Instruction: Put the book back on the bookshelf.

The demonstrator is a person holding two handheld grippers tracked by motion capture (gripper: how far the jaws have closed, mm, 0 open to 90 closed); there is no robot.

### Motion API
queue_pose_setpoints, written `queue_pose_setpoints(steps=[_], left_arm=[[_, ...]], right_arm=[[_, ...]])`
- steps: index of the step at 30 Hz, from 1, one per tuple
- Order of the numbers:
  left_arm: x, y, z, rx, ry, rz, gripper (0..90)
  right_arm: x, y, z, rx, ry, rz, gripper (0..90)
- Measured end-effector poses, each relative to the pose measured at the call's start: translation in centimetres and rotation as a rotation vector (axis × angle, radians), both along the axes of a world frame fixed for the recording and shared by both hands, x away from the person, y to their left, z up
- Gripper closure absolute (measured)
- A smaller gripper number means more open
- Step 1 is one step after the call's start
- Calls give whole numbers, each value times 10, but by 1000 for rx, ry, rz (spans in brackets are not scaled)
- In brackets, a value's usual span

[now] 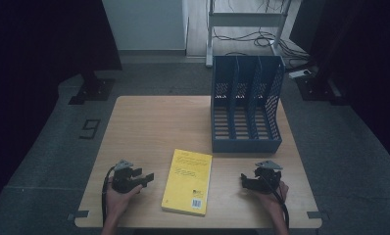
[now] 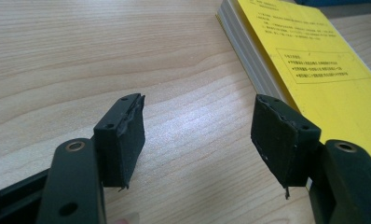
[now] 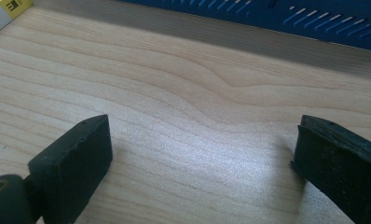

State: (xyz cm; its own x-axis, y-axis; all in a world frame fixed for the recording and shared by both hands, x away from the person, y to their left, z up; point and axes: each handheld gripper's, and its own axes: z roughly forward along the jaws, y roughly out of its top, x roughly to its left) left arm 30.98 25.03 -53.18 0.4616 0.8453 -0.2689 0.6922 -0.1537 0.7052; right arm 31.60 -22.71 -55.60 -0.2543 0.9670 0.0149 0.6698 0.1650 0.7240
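Note:
A yellow book (image 1: 188, 181) lies flat near the table's front edge, back cover up. My left gripper (image 1: 146, 178) rests on the table just left of it, held in a hand and pointing at the book. In the left gripper view that gripper (image 2: 197, 128) stands open over bare wood, and the yellow book (image 2: 314, 70) lies past its right jaw. My right gripper (image 1: 244, 180) sits on the table to the book's right, pointing left. In the right gripper view it (image 3: 202, 149) is open wide with nothing between the pads (image 3: 76, 161).
A blue three-slot file rack (image 1: 246, 105) stands upright at the back right of the wooden table (image 1: 149, 127); its perforated wall (image 3: 286, 18) crosses the top of the right gripper view. Cables and a metal frame lie on the floor beyond.

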Motion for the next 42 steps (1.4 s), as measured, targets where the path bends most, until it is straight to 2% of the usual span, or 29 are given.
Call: queue_pose_setpoints(steps=[11,17,23,25,29,33,42], left_arm=[[-2,-3,3,-17,-8,-8,338],[-1,-3,0,-15,-1,-9,337],[1,-3,-1,-38,14,-11,337],[1,-3,0,-39,11,-10,338],[1,-5,0,-43,12,-15,339],[-1,-9,4,-47,1,-38,339],[-2,-12,5,-51,1,-48,339]], right_arm=[[-2,2,0,3,-11,-24,81],[-1,2,1,3,-13,-34,94],[-1,6,2,3,-14,-48,127],[-2,8,3,-11,-17,-50,130],[-4,10,6,5,-26,-50,134],[-9,14,13,53,-60,-41,146],[-16,21,24,100,-90,-23,153]])
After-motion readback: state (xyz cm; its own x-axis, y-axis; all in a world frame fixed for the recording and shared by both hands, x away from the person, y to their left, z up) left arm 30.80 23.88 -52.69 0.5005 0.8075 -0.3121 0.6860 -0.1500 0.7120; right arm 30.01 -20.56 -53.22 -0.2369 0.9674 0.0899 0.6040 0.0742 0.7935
